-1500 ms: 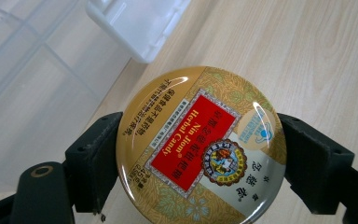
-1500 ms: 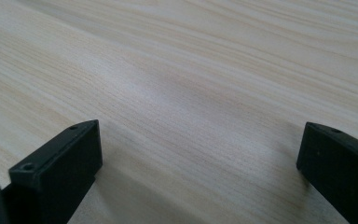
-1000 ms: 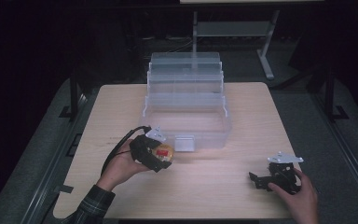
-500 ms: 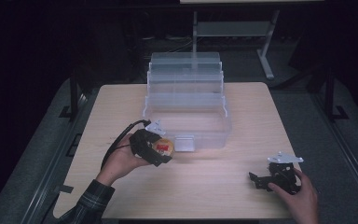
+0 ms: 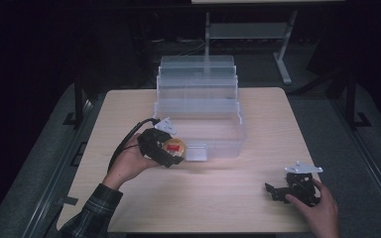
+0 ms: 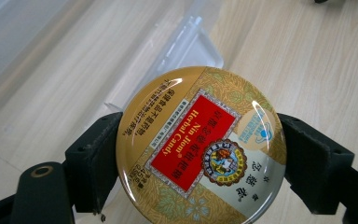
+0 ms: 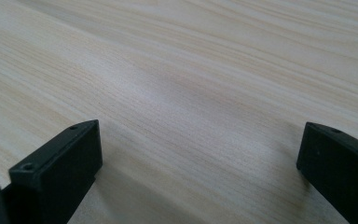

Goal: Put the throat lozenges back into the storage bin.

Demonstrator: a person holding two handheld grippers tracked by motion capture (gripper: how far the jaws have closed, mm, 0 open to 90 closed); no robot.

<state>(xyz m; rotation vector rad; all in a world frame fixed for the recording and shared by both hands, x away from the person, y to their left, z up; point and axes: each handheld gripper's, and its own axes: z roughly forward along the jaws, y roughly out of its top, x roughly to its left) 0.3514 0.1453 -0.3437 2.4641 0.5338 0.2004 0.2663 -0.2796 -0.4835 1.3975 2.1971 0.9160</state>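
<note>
On the left side of the table [image 5: 203, 198], the left gripper [image 5: 171, 148] holds a round tin [image 5: 174, 147]. Its two black jaws press on the tin from both sides, so they are closed tight around it. The person's left hand [image 5: 129, 161] grips the tool from below, and a black cable [image 5: 126, 141] loops away from it.

In the left gripper view the tin [image 6: 200, 147] sits right between the jaws. Its lid is gold and shiny, with a red label in the middle that reads "Herbal Candy". A small round picture sits beside the label. The tin is held up off the wood, with its lid turned toward the camera.

The tin is just beside the front of a clear box [image 5: 198, 124]. The box is open on top and stands in the middle of the table. More clear boxes are stacked behind it like steps. In the left gripper view a clear tab [image 6: 186, 51] on the box shows just behind the tin.

The right gripper [image 5: 278, 191] rests low at the front right of the table, well apart from the tin and the box. The right hand [image 5: 315, 210] is on it. In the right gripper view its jaws stand wide apart, with nothing between them but bare light wood.

The floor around the table is dark.
</note>
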